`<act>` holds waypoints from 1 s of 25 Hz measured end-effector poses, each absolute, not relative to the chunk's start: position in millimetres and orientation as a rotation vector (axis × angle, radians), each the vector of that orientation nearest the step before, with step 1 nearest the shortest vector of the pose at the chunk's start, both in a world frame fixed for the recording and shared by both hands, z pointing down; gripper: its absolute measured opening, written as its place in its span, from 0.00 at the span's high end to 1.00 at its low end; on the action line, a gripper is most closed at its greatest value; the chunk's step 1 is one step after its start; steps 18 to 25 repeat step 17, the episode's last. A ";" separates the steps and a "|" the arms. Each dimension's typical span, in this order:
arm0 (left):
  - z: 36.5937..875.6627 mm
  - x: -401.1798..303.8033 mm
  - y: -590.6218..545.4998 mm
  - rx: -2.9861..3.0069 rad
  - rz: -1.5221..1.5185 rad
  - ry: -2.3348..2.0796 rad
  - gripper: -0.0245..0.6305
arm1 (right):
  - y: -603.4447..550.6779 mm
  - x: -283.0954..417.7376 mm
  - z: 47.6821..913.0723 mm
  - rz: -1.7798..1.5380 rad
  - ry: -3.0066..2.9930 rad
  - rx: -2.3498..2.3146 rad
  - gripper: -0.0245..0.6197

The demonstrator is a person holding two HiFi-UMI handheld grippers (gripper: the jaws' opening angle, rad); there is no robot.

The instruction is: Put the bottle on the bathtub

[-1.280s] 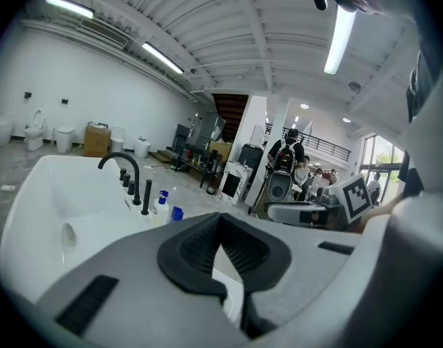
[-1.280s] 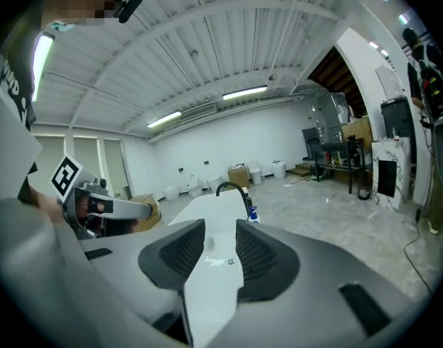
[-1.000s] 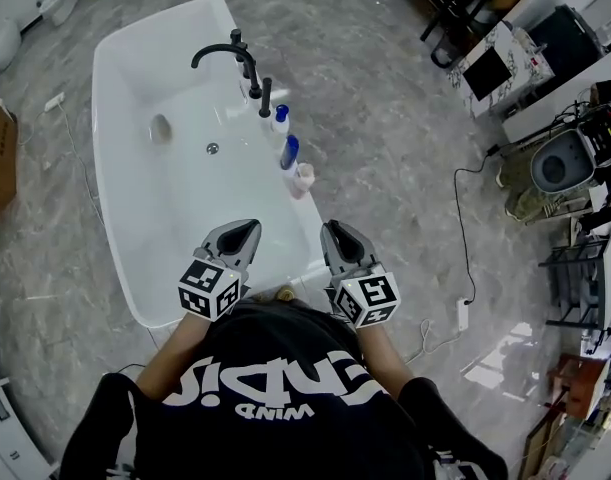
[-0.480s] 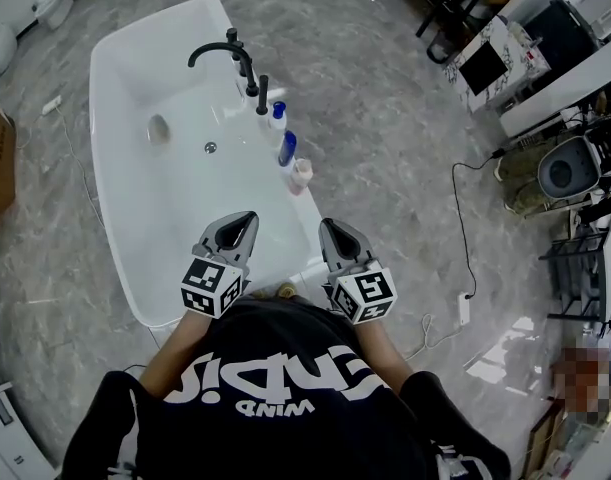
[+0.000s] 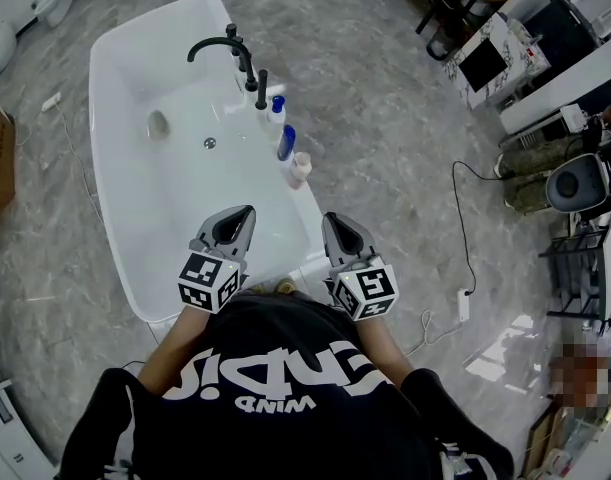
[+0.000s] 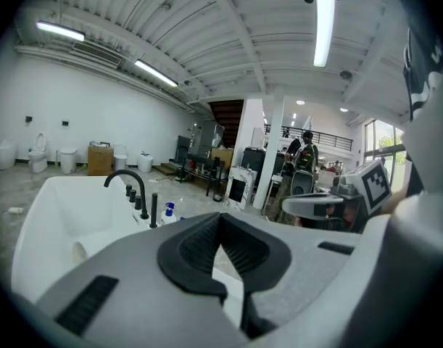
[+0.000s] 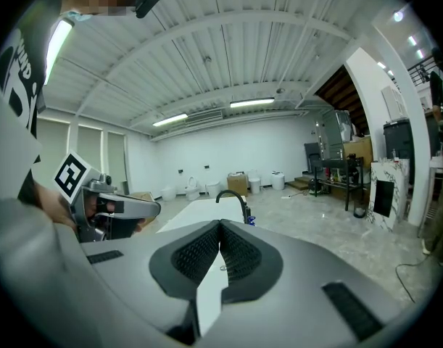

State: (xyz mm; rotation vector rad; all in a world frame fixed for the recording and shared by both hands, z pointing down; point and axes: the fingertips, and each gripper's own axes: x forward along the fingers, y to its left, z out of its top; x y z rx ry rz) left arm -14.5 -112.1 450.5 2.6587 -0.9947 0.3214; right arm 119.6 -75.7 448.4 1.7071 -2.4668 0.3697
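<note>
The white bathtub (image 5: 135, 218) fills the floor ahead. Over its near end, the left hand-held gripper (image 5: 245, 213) and right hand-held gripper (image 5: 331, 220) hover with jaws pressed together, holding nothing. A blue-capped bottle (image 5: 276, 111) already stands on the right rim beside the faucet (image 5: 220, 48). It is probably light, slick plastic, best pinched mid-body.

The person's shoulders (image 5: 275, 388) cover the near edge of the worktop (image 5: 115, 118), the white bathtub, in the head view. Three small containers (image 5: 286, 141) stand on its right edge. Their labels are too small to read, and the pinkish one (image 5: 300, 168) could be a bottle or a cup. The grey body of the left tongs (image 6: 221, 218) hides all of them except one blue-capped bottle (image 6: 168, 210). The right tongs (image 7: 220, 225) leave only a blue speck (image 7: 249, 220) visible by the tap.
</note>
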 end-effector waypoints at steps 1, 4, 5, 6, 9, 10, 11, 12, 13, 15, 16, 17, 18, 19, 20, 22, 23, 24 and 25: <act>450.7 -15.0 -111.4 2.657 0.321 -0.998 0.95 | -75.1 121.2 448.2 0.368 -2.463 1.713 0.93; 451.3 -17.6 -111.3 2.651 0.319 -1.010 0.95 | -74.2 125.6 448.3 0.366 -2.451 1.730 0.93; 451.1 -18.5 -111.7 2.649 0.317 -1.014 0.95 | -74.2 126.8 448.0 0.366 -2.448 1.736 0.93; 450.8 -19.4 -112.0 2.648 0.315 -1.018 0.95 | -74.2 128.0 447.6 0.366 -2.446 1.741 0.93; 450.4 -21.4 -111.6 2.645 0.312 -1.029 0.95 | -73.1 131.1 446.9 0.360 -2.438 1.754 0.93; 450.3 -21.9 -111.2 2.644 0.312 -1.033 0.95 | -72.7 132.5 446.9 0.359 -2.435 1.758 0.93; 449.9 -22.4 -111.0 2.642 0.312 -1.036 0.95 | -72.4 134.2 446.9 0.360 -2.430 1.763 0.93; 449.6 -22.8 -111.1 2.640 0.312 -1.039 0.95 | -72.4 136.0 446.8 0.362 -2.426 1.767 0.93; 449.5 -23.1 -111.3 2.638 0.313 -1.042 0.95 | -72.5 137.8 446.8 0.364 -2.423 1.772 0.93; 449.9 -23.6 -112.2 2.635 0.315 -1.048 0.95 | -73.3 141.1 447.3 0.366 -2.416 1.782 0.93; 450.4 -23.9 -112.7 2.634 0.317 -1.051 0.95 | -73.7 142.6 447.9 0.367 -2.412 1.786 0.93; 450.9 -24.2 -113.3 2.633 0.318 -1.053 0.95 | -74.2 144.1 448.5 0.369 -2.409 1.790 0.93; 450.9 -24.2 -113.3 2.633 0.318 -1.053 0.95 | -74.2 144.1 448.5 0.369 -2.409 1.790 0.93; 450.9 -24.2 -113.3 2.633 0.318 -1.053 0.95 | -74.2 144.1 448.5 0.369 -2.409 1.790 0.93; 450.9 -24.2 -113.3 2.633 0.318 -1.053 0.95 | -74.2 144.1 448.5 0.369 -2.409 1.790 0.93; 450.9 -24.2 -113.3 2.633 0.318 -1.053 0.95 | -74.2 144.1 448.5 0.369 -2.409 1.790 0.93; 450.9 -24.2 -113.3 2.633 0.318 -1.053 0.95 | -74.2 144.1 448.5 0.369 -2.409 1.790 0.93; 450.9 -24.2 -113.3 2.633 0.318 -1.053 0.95 | -74.2 144.1 448.5 0.369 -2.409 1.790 0.93; 450.9 -24.2 -113.3 2.633 0.318 -1.053 0.95 | -74.2 144.1 448.5 0.369 -2.409 1.790 0.93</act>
